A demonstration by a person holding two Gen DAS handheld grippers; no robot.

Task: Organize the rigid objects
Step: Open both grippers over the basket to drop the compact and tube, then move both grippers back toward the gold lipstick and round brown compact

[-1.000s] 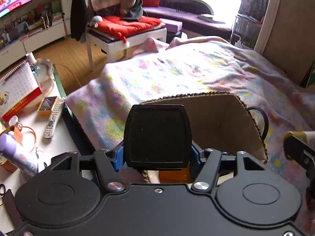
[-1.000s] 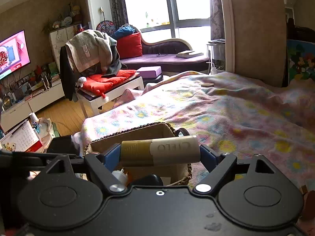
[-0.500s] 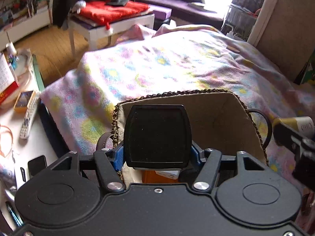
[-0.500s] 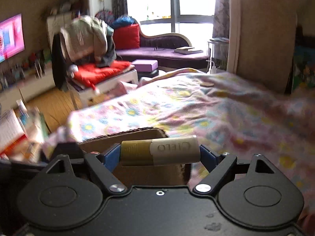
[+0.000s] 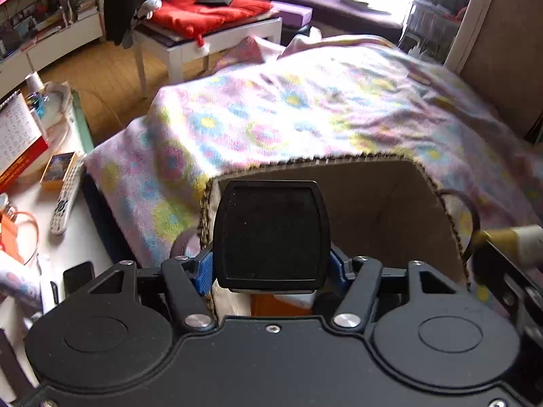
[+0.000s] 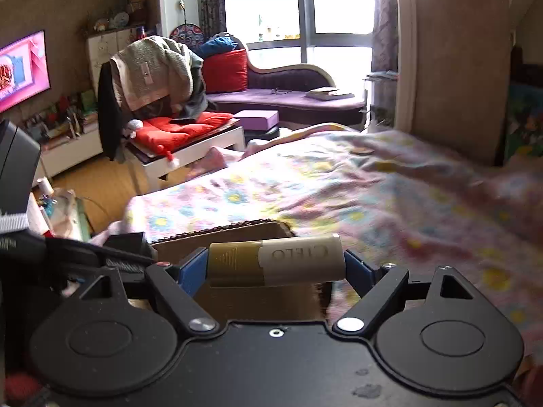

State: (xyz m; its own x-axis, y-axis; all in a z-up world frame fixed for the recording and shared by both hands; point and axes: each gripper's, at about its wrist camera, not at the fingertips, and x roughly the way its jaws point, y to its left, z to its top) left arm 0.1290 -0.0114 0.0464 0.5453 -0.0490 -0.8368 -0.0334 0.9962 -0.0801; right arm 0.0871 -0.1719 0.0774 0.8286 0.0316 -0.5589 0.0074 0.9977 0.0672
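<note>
Left gripper (image 5: 271, 268) jaws pinch black flat device (image 5: 271, 234) over basket (image 5: 390, 203). Right gripper (image 6: 276, 268) clamps tube (image 6: 276, 264) sideways, basket rim at 12 o'clock.

Left gripper (image 5: 271, 264) is clamping a flat black pad (image 5: 271, 234), hanging right over the open basket (image 5: 383, 196) that's sitting on the flowery blanket (image 5: 271, 115). Something orange is lying inside. Remote (image 5: 66, 200) is lying on the table at left. Right gripper's tube (image 5: 512, 242) is poking in at the edge.
</note>
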